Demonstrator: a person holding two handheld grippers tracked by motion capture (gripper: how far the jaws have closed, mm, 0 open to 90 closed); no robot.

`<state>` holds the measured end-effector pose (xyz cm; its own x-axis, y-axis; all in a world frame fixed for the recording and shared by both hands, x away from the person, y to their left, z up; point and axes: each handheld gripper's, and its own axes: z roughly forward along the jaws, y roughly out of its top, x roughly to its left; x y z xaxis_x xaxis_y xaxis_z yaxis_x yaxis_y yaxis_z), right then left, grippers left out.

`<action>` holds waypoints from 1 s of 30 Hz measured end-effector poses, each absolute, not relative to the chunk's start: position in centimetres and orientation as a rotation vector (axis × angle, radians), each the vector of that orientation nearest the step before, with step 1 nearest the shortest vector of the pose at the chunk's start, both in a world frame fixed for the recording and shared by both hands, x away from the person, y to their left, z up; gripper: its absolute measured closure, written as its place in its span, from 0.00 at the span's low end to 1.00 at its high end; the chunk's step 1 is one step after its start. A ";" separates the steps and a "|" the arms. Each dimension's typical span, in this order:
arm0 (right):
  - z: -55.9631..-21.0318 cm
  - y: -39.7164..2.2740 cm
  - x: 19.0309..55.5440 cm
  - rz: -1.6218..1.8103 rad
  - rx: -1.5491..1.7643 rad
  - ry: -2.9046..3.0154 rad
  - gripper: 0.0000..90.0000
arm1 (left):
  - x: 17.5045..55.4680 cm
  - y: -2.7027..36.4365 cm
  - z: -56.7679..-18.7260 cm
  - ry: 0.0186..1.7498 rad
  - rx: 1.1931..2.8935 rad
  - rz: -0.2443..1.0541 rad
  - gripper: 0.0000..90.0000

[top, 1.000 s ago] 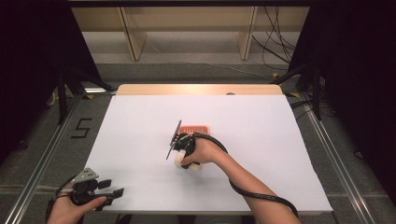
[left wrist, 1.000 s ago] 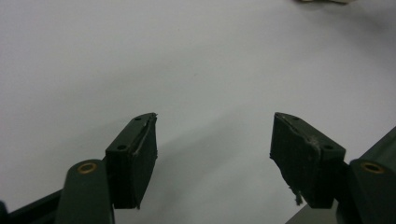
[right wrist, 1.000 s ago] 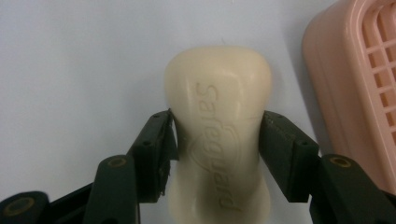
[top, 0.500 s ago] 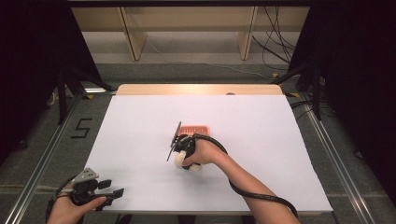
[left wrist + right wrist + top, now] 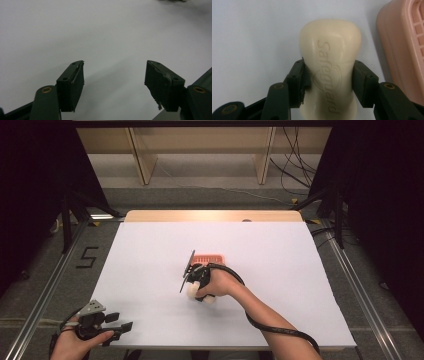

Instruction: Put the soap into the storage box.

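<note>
High view: the right gripper (image 5: 192, 287) sits near the middle of the white table (image 5: 150, 250), just in front of the pink soap dish (image 5: 209, 258). A pale bar of soap (image 5: 192, 290) shows under the hand. Set against the pictures from a second and half a second ago, the right hand and forearm lie in the same spot, and the dish has not shifted. The left gripper (image 5: 122, 326) rests at the near left edge of the table, well apart from the soap, also where it was before.

Left gripper view: the two jaws stand wide apart over bare table, released, with nothing between them (image 5: 113, 82).

Right gripper view: the soap (image 5: 329, 67) lies flat on the table with its embossed lettering facing up, and the narrower near part of it sits between the jaws. The jaws have just been closing, and now both pads (image 5: 300, 82) press against the sides of the bar, so the right gripper (image 5: 329, 85) is clamped on the soap. The dish (image 5: 402, 50) lies just beside the soap, to its right in this view, apart from it by a thin strip of table.
</note>
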<state>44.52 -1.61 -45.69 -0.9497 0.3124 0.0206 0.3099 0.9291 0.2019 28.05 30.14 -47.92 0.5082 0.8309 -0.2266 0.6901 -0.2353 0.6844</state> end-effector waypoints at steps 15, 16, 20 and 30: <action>-45.0 -2.2 44.8 0.360 0.501 3.075 0.56 | 28.1 30.1 -47.9 1.244 1.999 0.233 0.35; -45.0 -2.3 44.8 0.361 0.500 3.075 0.56 | 28.1 30.1 -47.9 1.244 1.998 0.233 0.35; -44.8 -2.3 44.7 0.354 0.527 3.071 0.56 | 28.0 30.1 -48.0 1.245 1.991 0.240 0.35; -44.8 -2.4 44.8 0.367 0.530 3.071 0.56 | 28.0 30.2 -47.9 1.249 2.000 0.233 0.35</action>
<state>44.82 -2.43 -44.77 -0.9429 0.3312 0.0362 0.3304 0.9155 0.2295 28.03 30.16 -47.92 0.5062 0.8325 -0.2250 0.6951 -0.2394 0.6779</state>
